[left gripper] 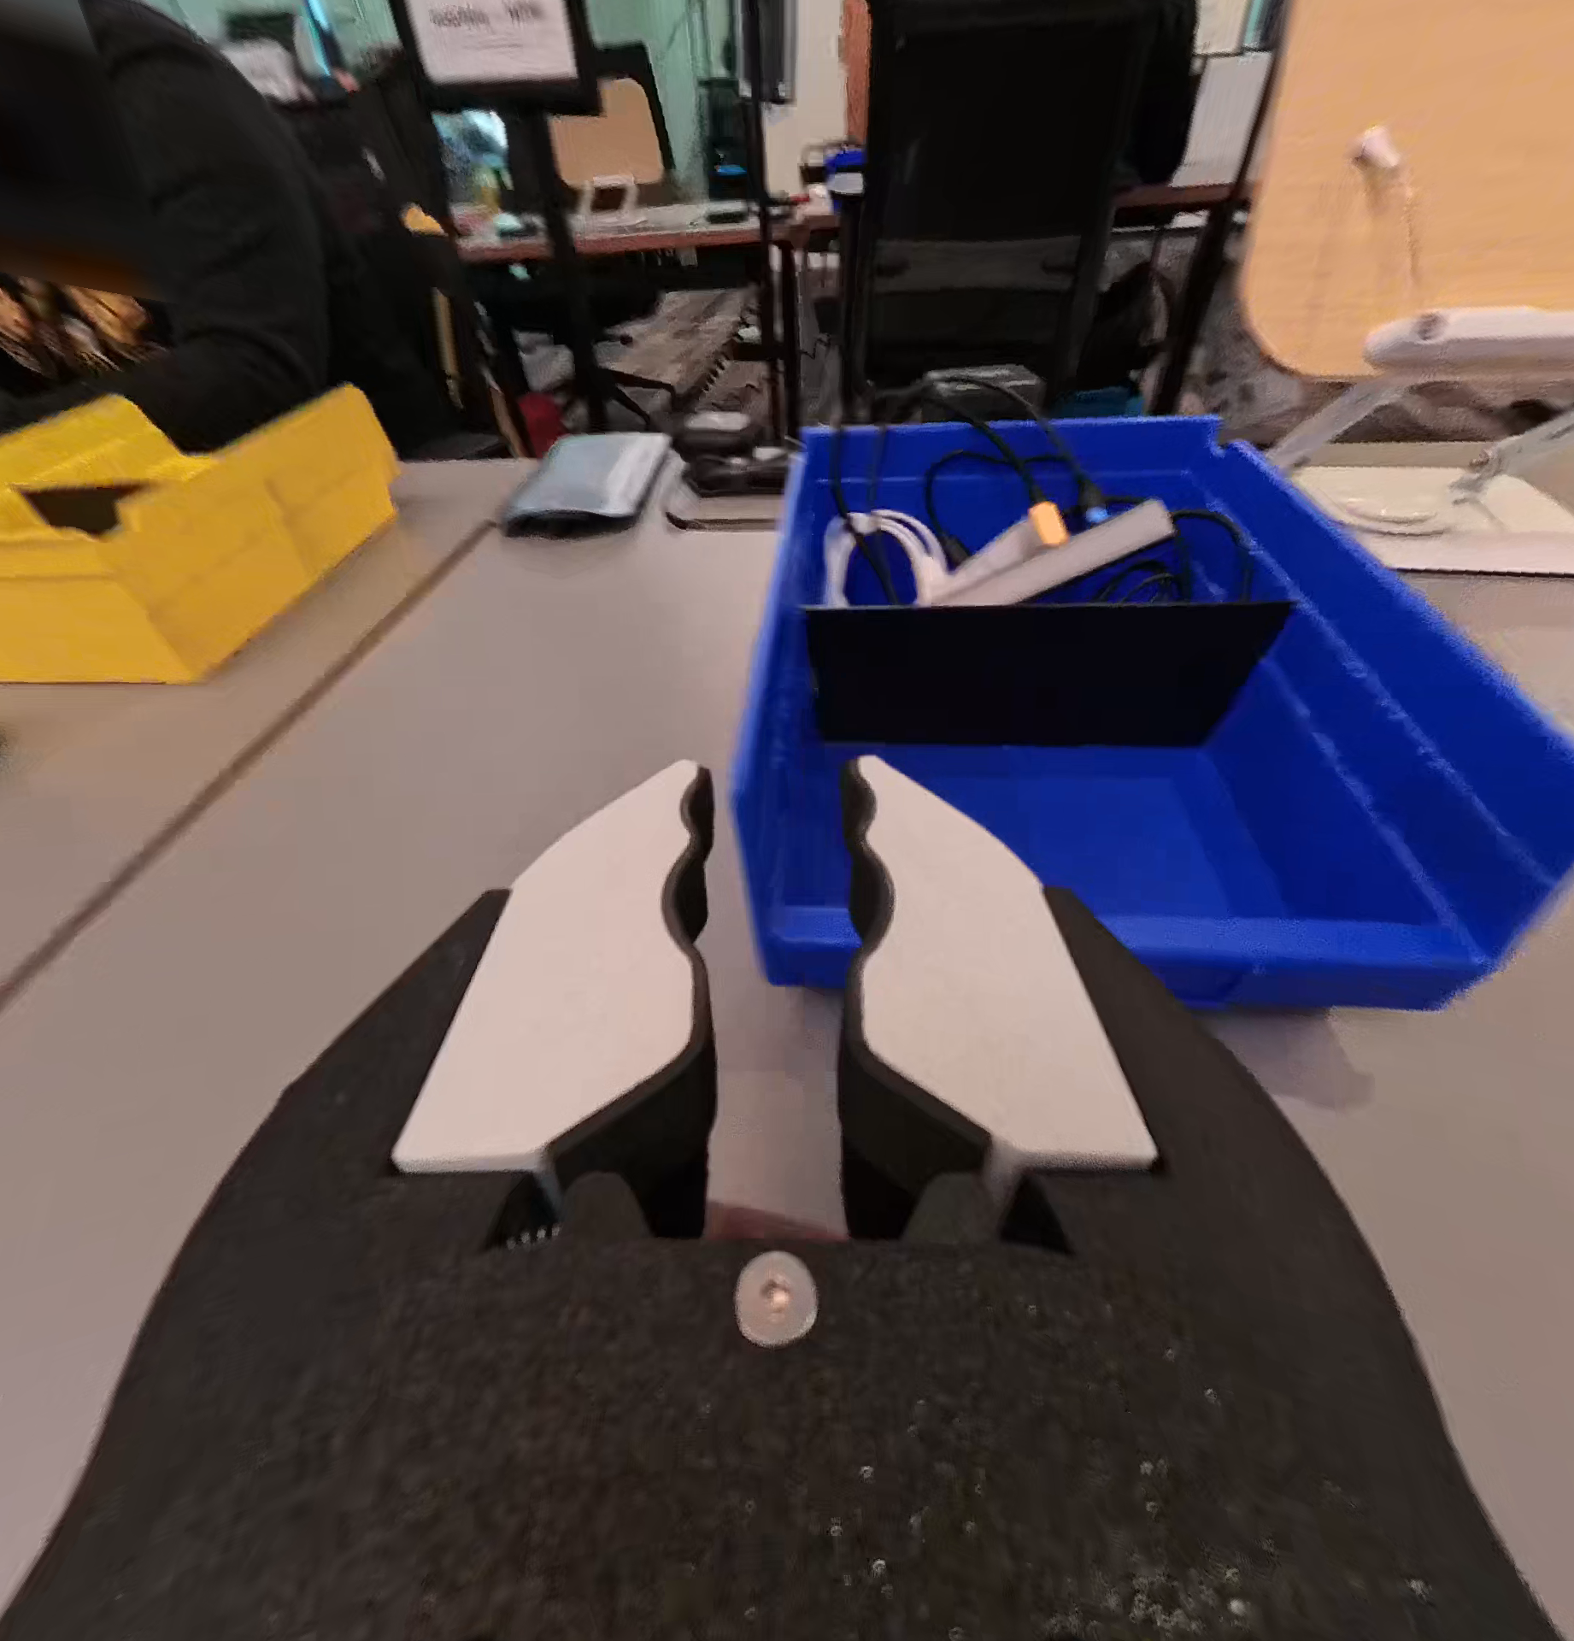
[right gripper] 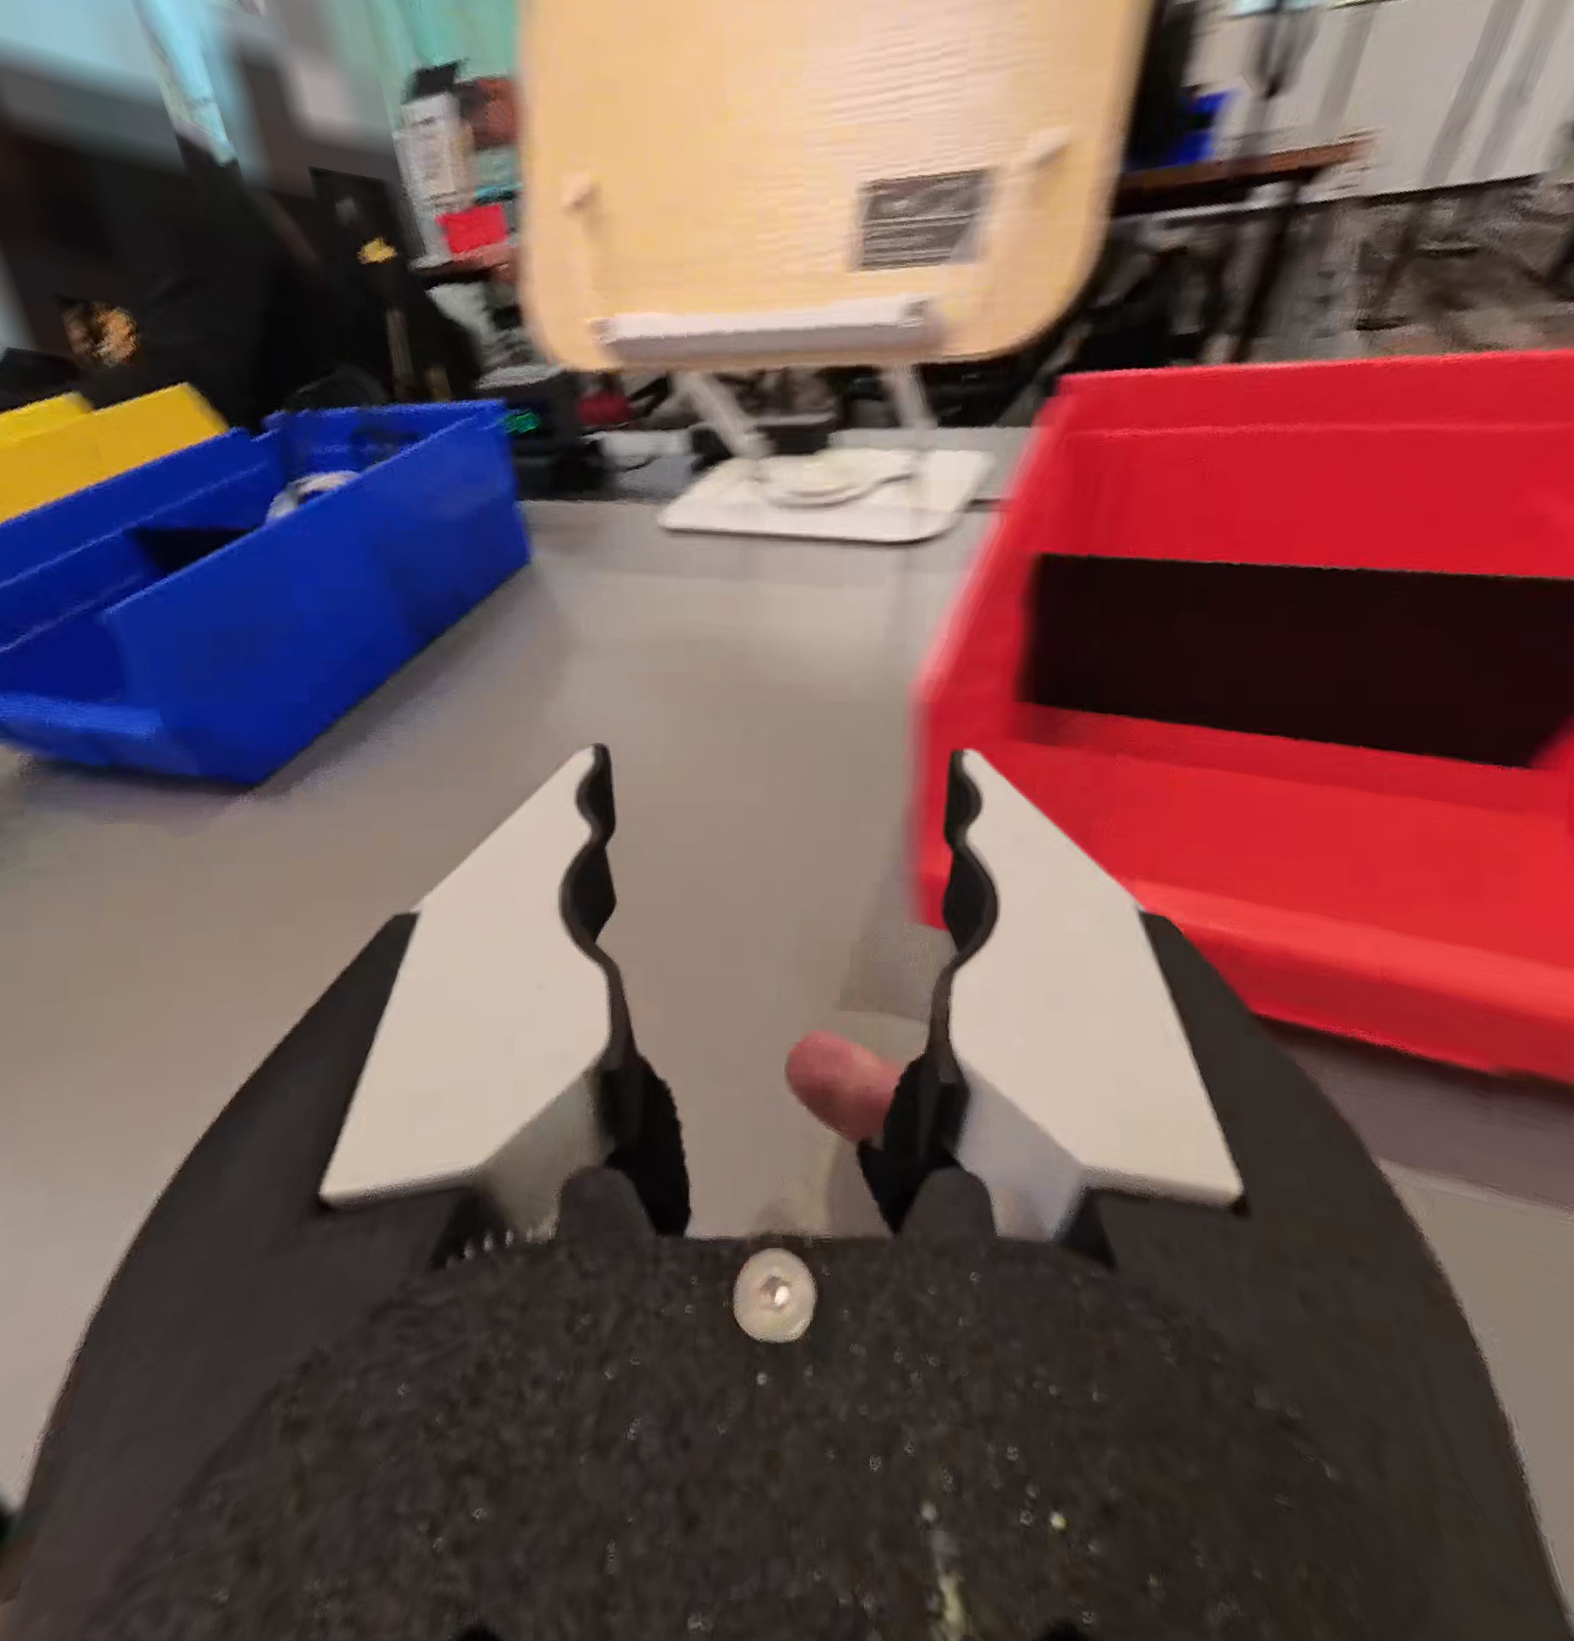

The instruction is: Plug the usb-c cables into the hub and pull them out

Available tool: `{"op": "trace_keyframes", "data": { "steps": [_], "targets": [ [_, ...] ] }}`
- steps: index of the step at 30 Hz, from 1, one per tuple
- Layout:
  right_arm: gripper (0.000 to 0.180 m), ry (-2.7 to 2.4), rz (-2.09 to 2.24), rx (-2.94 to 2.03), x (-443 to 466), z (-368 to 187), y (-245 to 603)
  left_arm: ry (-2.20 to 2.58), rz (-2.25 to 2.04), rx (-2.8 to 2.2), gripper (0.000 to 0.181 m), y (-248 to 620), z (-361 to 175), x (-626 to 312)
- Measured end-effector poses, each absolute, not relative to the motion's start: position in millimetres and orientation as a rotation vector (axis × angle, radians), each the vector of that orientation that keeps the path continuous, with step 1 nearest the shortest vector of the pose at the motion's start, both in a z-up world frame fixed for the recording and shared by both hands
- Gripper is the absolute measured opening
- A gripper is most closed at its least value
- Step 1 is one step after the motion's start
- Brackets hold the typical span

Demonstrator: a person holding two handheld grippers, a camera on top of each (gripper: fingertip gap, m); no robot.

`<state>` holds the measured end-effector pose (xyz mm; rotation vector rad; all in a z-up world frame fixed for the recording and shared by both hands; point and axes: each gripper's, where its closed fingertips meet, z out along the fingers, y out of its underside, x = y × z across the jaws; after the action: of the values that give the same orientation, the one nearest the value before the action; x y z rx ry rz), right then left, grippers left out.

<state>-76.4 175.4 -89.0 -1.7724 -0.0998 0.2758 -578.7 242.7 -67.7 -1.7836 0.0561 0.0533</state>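
Left wrist view shows your left claw point(left gripper: 776, 781) and right claw point(right gripper: 779, 768) both spread and empty above the grey counter point(left gripper: 499, 799), while the silver hub point(left gripper: 1059, 555) and black usb-c cables point(left gripper: 1210, 568) lie untouched in the blue plastic bin point(left gripper: 1343, 844), so everything remains.

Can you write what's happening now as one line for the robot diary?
left gripper: open, empty | right gripper: open, empty | hub: in blue bin, far compartment

A blue bin point(left gripper: 1387, 799) is being seen on a grey table point(left gripper: 499, 710). Yellow point(left gripper: 171, 550) and red point(right gripper: 1298, 888) bins are being shown too.
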Motion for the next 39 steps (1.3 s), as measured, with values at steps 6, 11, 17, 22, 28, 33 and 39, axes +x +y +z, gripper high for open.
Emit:
{"op": "trace_keyframes", "data": {
  "steps": [6, 11, 17, 22, 28, 33, 39],
  "targets": [
    [0.074, 0.046, 0.008, -1.831, 42.0, -110.7, 154.9, 0.094, -0.432, -1.848, 0.027, 211.6, -93.0, -466.6],
    [0.073, 0.141, 0.138, -1.812, 36.6, -113.5, 162.6, 0.332, -0.394, -1.878, 0.031, 215.0, -111.8, -422.3],
    [0.068, 0.097, 0.143, -1.831, 23.4, -118.9, 167.3, 0.379, -0.226, -1.921, 0.031, 221.0, -126.1, -436.1],
    [0.06, 0.132, 0.211, -1.856, 20.3, -124.5, 167.3, 0.32, -0.248, -1.954, 0.031, 224.0, -130.4, -445.6],
    [0.049, 0.135, 0.232, -1.879, 17.3, -128.1, 163.3, 0.291, -0.319, -1.987, 0.03, 225.7, -135.0, -443.8],
    [0.049, 0.133, 0.238, -1.868, 16.0, -127.5, 162.8, 0.319, -0.306, -1.978, 0.03, 226.1, -134.8, -439.8],
    [0.049, 0.106, 0.262, -1.889, 8.9, -132.3, 163.1, 0.371, -0.257, -1.971, 0.03, 225.9, -136.4, -436.0]
  ]
}}
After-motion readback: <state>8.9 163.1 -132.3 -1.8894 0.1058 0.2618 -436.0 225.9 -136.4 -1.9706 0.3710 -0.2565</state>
